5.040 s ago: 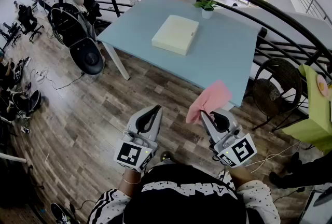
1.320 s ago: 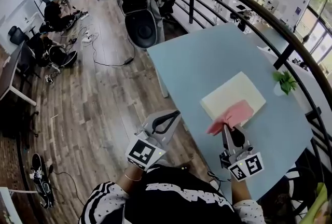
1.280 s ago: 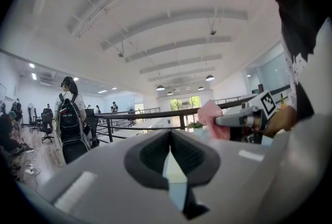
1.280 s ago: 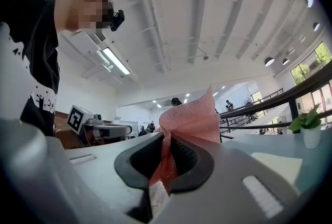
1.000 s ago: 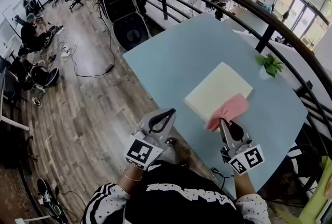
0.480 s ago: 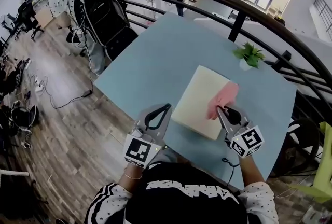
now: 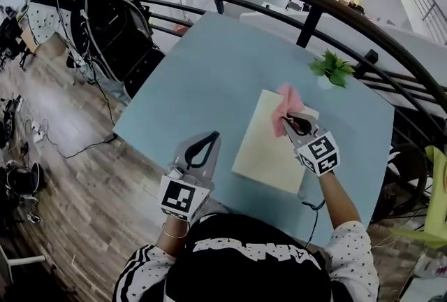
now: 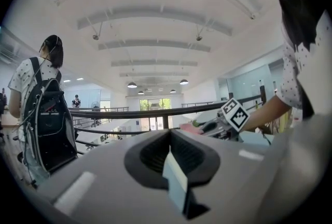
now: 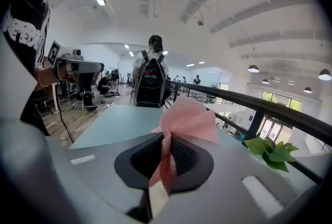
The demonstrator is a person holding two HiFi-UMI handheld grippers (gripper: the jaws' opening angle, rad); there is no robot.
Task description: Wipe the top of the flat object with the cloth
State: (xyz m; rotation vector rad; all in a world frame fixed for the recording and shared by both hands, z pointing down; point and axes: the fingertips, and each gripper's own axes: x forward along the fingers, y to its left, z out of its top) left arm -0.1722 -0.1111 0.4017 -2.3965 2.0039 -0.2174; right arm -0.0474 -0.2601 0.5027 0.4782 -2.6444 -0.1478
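The right gripper point(image 7: 288, 116) is now farther over the flat object point(image 7: 265, 150), jaws squeezing the pink cloth point(image 7: 287, 98). The left gripper point(image 7: 209, 138) has its jaws together, empty. Next: press down and rub.

The cloth point(image 7: 286, 99) in the right tongs point(image 7: 293, 123) is hiding a corner of the flat object point(image 7: 269, 147). Contact underneath is not showing.

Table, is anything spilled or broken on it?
No, nothing stands out. The flat cream object lies whole on the table, the little plant stands upright, and the right gripper pinches the pink cloth over the object's far end.
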